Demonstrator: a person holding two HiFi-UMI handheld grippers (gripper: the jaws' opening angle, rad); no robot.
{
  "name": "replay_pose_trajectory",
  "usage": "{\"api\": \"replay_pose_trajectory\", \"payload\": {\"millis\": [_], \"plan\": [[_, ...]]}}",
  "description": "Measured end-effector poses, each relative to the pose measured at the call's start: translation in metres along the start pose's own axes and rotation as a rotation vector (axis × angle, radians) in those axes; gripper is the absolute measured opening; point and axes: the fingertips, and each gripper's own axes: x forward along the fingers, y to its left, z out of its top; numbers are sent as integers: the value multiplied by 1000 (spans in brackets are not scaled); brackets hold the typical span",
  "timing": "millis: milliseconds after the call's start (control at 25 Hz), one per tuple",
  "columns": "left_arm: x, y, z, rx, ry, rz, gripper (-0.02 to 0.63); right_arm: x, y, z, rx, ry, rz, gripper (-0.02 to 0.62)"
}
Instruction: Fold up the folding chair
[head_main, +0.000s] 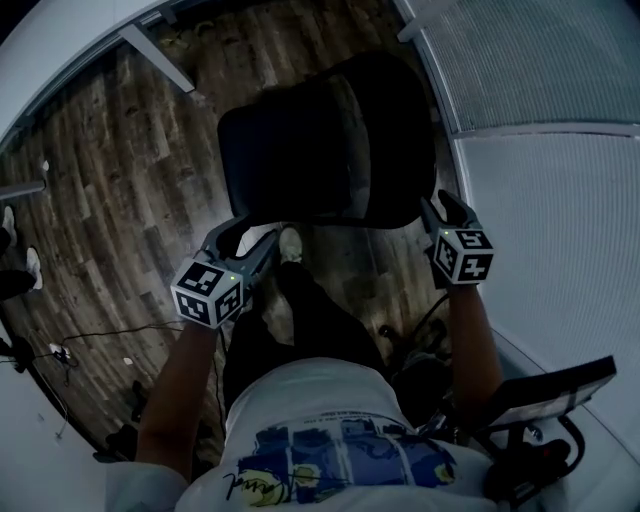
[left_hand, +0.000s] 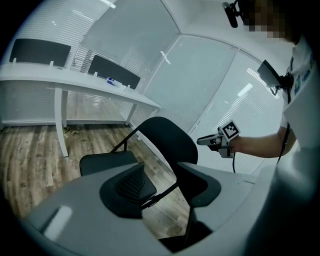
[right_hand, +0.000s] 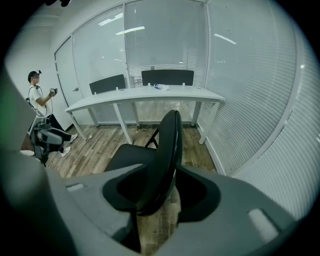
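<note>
Left gripper (head_main: 258, 240) and right gripper (head_main: 445, 212) flank the unfolded chair (head_main: 320, 140) at frame centre, jaws apart, gripping nothing; closing on the rounded backrest (right_hand: 169, 145) edge, the right may slip off

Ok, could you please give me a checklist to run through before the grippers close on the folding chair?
1. Folding chair stands unfolded, seat down: ok.
2. Left gripper jaws apart, thin frame tube between them: ok.
3. Right gripper jaws apart, backrest edge between them: ok.
4. Right gripper's contact with the backrest: cannot tell.
5. Desk stands apart from the chair: ok.
6. Other person stands well away: ok.
</note>
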Motion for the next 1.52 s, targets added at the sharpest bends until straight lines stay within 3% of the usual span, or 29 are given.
{"api": "replay_pose_trajectory", "payload": {"millis": [680, 1160, 1520], "plan": [[46, 78, -46, -115, 51, 76, 287, 38, -15, -8, 83, 39, 11, 173], [76, 177, -127, -209, 146, 163, 311, 44, -14, -8, 165, 1, 51, 178], [97, 231, -181, -300, 209, 176, 341, 57, 1, -14, 255, 24, 94, 178]]}}
